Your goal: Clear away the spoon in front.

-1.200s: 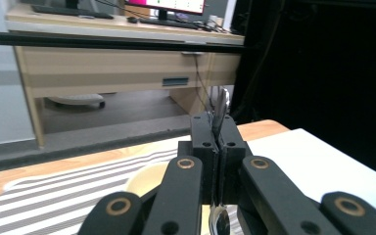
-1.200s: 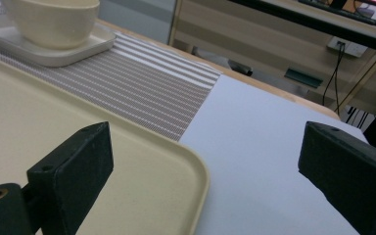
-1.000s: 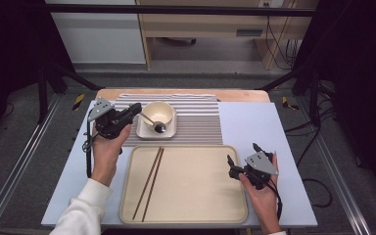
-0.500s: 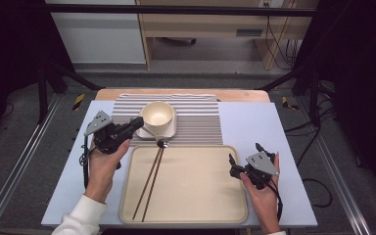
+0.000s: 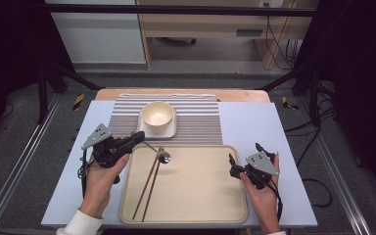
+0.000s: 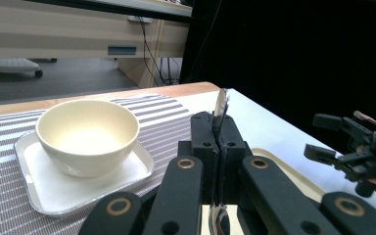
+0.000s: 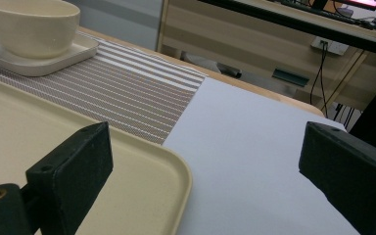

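My left gripper [image 5: 138, 139] [image 6: 217, 128] is shut on the handle of a metal spoon [image 5: 162, 156] [image 6: 221, 103]. The spoon's head hangs over the far left corner of the beige tray [image 5: 196, 196]. Two brown chopsticks [image 5: 148, 185] lie on the tray's left side. A cream bowl [image 5: 157, 116] [image 6: 88, 134] stands empty on a square white plate [image 5: 169, 131] [image 6: 49, 193] just beyond the tray. My right gripper [image 5: 245, 154] [image 7: 210, 166] is open over the tray's right edge [image 7: 176, 166], with nothing between its jaws.
A striped grey placemat [image 5: 198, 120] [image 7: 127, 93] lies under the plate, on a light blue table top [image 5: 247, 122] [image 7: 254, 147]. Dark stand legs and cables flank the table. A wooden bench stands behind it.
My left gripper has carried the spoon out of the bowl, toward the person and down, to the tray's far left corner. The right gripper has stayed in place.
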Demonstrator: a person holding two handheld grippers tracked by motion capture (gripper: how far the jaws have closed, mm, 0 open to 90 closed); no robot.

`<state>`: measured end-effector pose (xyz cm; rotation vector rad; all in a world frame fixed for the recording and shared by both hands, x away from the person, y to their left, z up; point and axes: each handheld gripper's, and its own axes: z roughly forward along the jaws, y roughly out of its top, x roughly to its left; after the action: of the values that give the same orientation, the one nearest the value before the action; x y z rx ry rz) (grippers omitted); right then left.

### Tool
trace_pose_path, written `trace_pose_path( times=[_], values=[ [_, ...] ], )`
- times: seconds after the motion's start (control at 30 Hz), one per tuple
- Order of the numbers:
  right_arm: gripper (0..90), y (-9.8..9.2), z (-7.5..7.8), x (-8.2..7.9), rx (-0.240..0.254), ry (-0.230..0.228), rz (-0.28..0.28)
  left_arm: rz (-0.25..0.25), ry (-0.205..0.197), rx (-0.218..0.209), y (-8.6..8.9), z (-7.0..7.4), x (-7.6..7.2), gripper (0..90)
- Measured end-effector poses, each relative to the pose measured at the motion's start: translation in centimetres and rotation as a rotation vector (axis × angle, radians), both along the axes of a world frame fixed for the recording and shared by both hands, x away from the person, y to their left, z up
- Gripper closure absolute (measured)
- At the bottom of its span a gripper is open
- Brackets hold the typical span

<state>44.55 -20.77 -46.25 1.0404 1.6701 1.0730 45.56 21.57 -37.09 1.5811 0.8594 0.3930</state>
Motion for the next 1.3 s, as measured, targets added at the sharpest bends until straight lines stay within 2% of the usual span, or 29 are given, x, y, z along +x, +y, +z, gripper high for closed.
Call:
trace_pose_path(
  times=[0.23, 0.43, 0.57, 0.73, 0.93, 1.1, 1.3],
  values=[
    [5.9, -0.1, 0.1, -0.1, 0.006, -0.006, -0.012, -0.006, 0.03, -0.026, 0.2, -0.8, -1.4, 89.0],
    [6.0, 0.1, 0.1, -0.1, 0.001, -0.008, -0.005, -0.004, 0.04, -0.027, 0.6, -1.1, -2.6, 88.9],
    [6.0, 0.1, 0.1, -0.1, 0.004, -0.008, -0.006, -0.015, 0.05, 0.001, 0.7, -1.6, -3.5, 88.9],
    [6.1, 0.1, 0.1, 0.0, 0.006, -0.005, -0.009, -0.034, 0.079, 0.005, 0.7, -2.4, -4.8, 88.9],
    [6.2, 0.1, 0.1, 0.0, 0.002, -0.004, -0.006, -0.06, 0.091, 0.025, 1.1, -2.8, -6.6, 88.9],
    [6.2, 0.2, 0.1, -0.1, 0.003, -0.006, -0.003, -0.064, 0.098, 0.037, 1.3, -2.7, -7.4, 88.9],
    [6.2, 0.1, 0.1, -0.1, 0.001, -0.004, -0.008, -0.102, 0.117, 0.095, 1.2, -2.6, -8.2, 88.7]
  ],
)
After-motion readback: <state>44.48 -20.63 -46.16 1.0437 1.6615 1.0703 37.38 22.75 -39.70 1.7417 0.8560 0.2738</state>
